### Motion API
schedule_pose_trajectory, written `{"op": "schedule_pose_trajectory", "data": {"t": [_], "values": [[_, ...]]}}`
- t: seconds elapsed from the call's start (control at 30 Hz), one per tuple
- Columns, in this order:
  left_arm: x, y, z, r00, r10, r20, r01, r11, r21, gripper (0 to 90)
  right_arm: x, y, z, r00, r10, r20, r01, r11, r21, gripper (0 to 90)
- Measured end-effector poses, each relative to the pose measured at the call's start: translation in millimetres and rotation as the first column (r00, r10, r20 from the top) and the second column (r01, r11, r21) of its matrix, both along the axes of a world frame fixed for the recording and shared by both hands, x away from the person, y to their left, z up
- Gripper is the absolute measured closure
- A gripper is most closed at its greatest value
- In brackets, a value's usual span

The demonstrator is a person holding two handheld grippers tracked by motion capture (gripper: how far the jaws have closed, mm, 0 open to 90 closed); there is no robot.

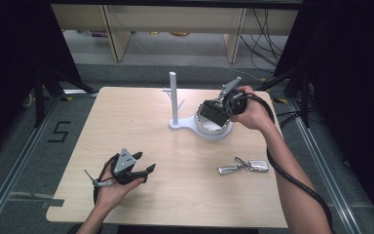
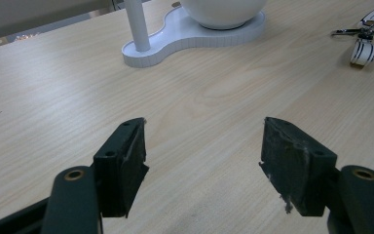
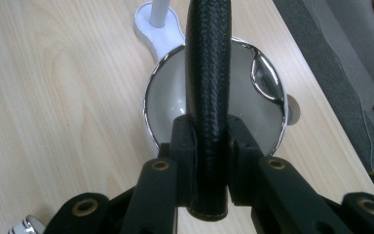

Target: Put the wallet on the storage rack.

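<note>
A black leather wallet [image 1: 211,112] hangs just over the chrome-rimmed white bowl [image 1: 217,129] of a white stand [image 1: 181,125] with an upright post [image 1: 173,95]. My right gripper [image 1: 225,104] is shut on the wallet. In the right gripper view the wallet [image 3: 208,73] stands edge-on between the jaws of the right gripper [image 3: 209,141], above the bowl [image 3: 168,92]. My left gripper [image 1: 145,162] rests low at the table's front left, open with nothing in it. In the left gripper view the left gripper [image 2: 204,141] points toward the stand [image 2: 175,41] and bowl [image 2: 221,12].
A key fob with keys [image 1: 244,166] lies on the wooden table [image 1: 126,122] at the front right, also visible as the keys [image 2: 367,34] in the left gripper view. Small pegs stick out of the post. Floor, table legs and cables lie beyond the far edge.
</note>
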State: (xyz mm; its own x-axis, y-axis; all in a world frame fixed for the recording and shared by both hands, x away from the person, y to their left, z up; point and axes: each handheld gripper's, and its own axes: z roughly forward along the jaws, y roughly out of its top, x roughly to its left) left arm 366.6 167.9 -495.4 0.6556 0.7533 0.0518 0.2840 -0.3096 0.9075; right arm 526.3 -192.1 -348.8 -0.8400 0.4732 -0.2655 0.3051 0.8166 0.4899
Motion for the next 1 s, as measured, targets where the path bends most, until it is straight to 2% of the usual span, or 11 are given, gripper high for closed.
{"op": "schedule_pose_trajectory", "data": {"t": [0.27,0.3,0.4,0.5,0.63,0.7,0.77,0.8,0.9,0.93,1.0], "values": [[-0.2,-0.6,-0.7,1.0,-0.002,-0.002,0.002,1.0,0.003,32.3,7.0,-0.5,-9.5,0.9999,-0.005,-0.011,0.005,1.0,0.008,77.2],[-0.3,-0.4,-0.9,1.0,-0.002,-0.003,0.002,1.0,0.006,32.3,7.2,-0.2,-11.1,0.9995,-0.012,-0.027,0.013,0.9998,0.015,77.1],[0.0,-0.7,-1.7,1.0,-0.007,-0.003,0.007,1.0,-0.002,32.3,10.5,-1.0,-15.4,0.9993,-0.012,-0.034,0.013,0.9997,0.02,76.4],[-0.1,-0.4,-1.6,1.0,-0.004,-0.004,0.004,1.0,0.0,32.2,11.7,-1.2,-18.2,0.9978,-0.043,-0.05,0.045,0.9984,0.034,74.6],[0.1,0.2,-2.0,1.0,-0.006,-0.007,0.006,1.0,-0.002,32.1,15.5,-3.1,-17.3,0.9978,-0.057,-0.034,0.058,0.9971,0.049,71.5],[0.1,0.3,-2.4,1.0,-0.004,-0.008,0.004,1.0,-0.003,32.1,15.5,-6.4,-14.1,0.9947,-0.101,-0.02,0.102,0.9934,0.053,70.5],[0.1,0.3,-2.6,1.0,-0.004,-0.008,0.004,1.0,-0.004,32.1,15.7,-7.9,-13.8,0.9941,-0.107,-0.02,0.108,0.9929,0.051,70.4],[-0.1,0.1,-2.8,0.9999,-0.003,-0.01,0.003,1.0,-0.004,32.1,15.2,-12.4,-11.6,0.9883,-0.152,0.015,0.151,0.9872,0.052,70.4],[-0.2,-0.3,-3.0,0.9999,-0.002,-0.012,0.002,1.0,0.001,32.1,15.1,-17.2,-10.3,0.9824,-0.184,0.03,0.182,0.9814,0.06,70.4],[-0.3,-1.1,-3.5,0.9999,-0.004,-0.015,0.004,1.0,-0.005,32.1,15.7,-23.4,-8.8,0.9757,-0.214,0.048,0.211,0.9758,0.058,68.8],[-0.5,-1.2,-3.5,0.9999,-0.003,-0.016,0.003,1.0,-0.001,32.1,15.3,-25.4,-7.8,0.9736,-0.223,0.046,0.22,0.9734,0.063,67.8]]}}
